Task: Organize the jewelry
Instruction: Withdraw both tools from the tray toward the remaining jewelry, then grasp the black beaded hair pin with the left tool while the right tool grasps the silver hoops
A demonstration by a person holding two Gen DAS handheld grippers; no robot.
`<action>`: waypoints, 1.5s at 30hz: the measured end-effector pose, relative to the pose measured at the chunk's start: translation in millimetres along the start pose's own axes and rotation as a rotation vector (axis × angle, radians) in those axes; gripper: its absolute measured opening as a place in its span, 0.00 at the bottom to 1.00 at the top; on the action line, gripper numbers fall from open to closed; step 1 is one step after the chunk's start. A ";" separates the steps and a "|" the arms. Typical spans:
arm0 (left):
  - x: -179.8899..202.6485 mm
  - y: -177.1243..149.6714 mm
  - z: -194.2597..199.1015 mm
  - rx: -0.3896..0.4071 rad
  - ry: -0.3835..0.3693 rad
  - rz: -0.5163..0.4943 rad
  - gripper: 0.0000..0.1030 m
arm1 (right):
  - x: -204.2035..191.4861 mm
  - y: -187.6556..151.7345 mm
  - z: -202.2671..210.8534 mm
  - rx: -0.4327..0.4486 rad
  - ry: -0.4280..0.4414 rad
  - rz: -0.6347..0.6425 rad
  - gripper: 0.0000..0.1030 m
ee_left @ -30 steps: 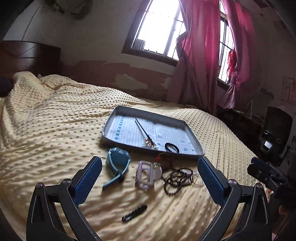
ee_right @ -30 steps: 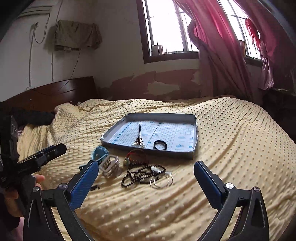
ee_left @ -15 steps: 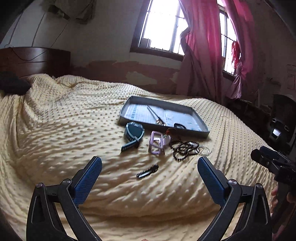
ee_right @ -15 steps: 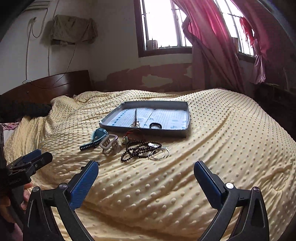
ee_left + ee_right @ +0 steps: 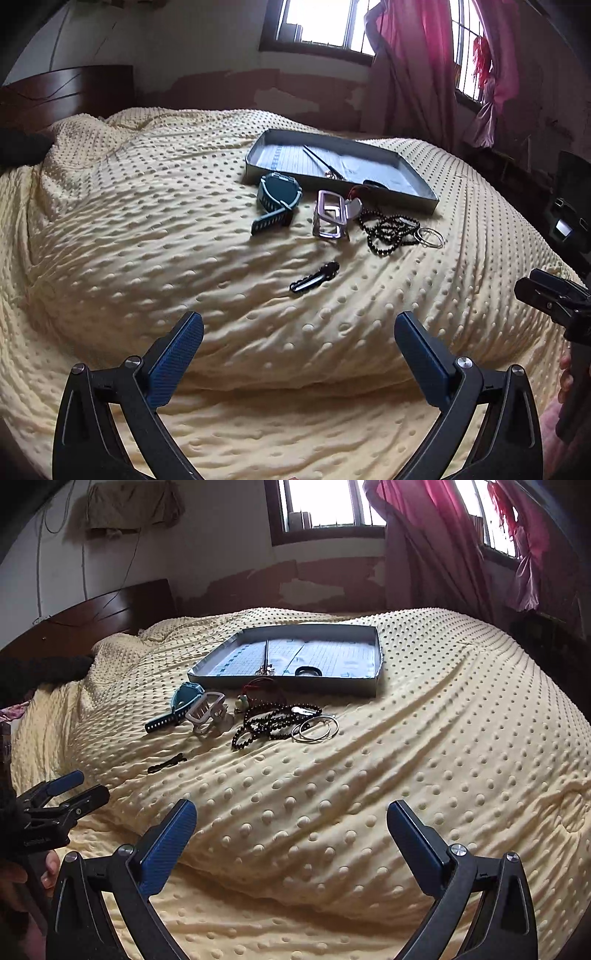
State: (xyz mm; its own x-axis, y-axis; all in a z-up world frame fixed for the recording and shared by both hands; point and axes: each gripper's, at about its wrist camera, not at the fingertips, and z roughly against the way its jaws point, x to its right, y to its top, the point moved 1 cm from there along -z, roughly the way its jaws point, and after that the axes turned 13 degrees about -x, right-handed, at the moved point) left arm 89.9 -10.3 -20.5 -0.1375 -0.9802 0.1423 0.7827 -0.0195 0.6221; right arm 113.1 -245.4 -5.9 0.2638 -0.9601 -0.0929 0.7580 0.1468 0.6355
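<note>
A grey tray point(image 5: 402, 179) point(image 5: 303, 684) lies on the yellow bedspread and holds a hair stick point(image 5: 320, 163) point(image 5: 266, 653) and a black ring point(image 5: 307, 671). In front of it lie a teal watch point(image 5: 277, 194) point(image 5: 181, 701), a pale hair claw point(image 5: 331, 214) point(image 5: 206, 712), a black bead necklace point(image 5: 388, 230) point(image 5: 271, 720), silver hoops point(image 5: 430, 237) point(image 5: 317, 727) and a black hair clip point(image 5: 314, 277) point(image 5: 167, 763). My left gripper point(image 5: 298, 347) and right gripper point(image 5: 291, 830) both stand open and empty, well short of the jewelry.
The dotted yellow bedspread point(image 5: 147, 221) covers the whole bed. A dark wooden headboard point(image 5: 110, 616) stands at the far left. Pink curtains point(image 5: 413, 66) hang by the window at the back right. Dark furniture point(image 5: 569, 206) stands right of the bed.
Both grippers have pulled back from the jewelry toward the near edge of the bed, so the items look smaller and farther. The jaws stayed open. No item moved.
</note>
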 end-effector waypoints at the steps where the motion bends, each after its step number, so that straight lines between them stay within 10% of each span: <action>1: 0.2 0.6 -1.4 -0.007 -0.005 -0.003 0.98 | -0.1 1.1 -1.4 -0.007 0.002 0.006 1.00; 11: -2.9 31.7 -31.9 -0.097 -0.053 -0.143 0.96 | 0.9 31.8 -25.3 -0.094 0.048 0.161 1.00; 19: -23.3 54.9 -67.9 -0.194 -0.111 -0.154 0.64 | 27.8 68.0 -56.7 -0.104 0.081 0.172 0.90; 45: -7.9 61.4 -110.2 -0.285 -0.214 -0.037 0.14 | 23.2 88.4 -127.5 -0.188 0.067 0.276 0.45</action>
State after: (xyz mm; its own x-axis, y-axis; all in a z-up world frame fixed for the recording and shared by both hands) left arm 205.9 -25.4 -68.3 -0.2695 -0.9151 0.3000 0.9085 -0.1382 0.3945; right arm 262.3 -224.4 -49.6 0.5081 -0.8613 0.0092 0.7477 0.4463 0.4916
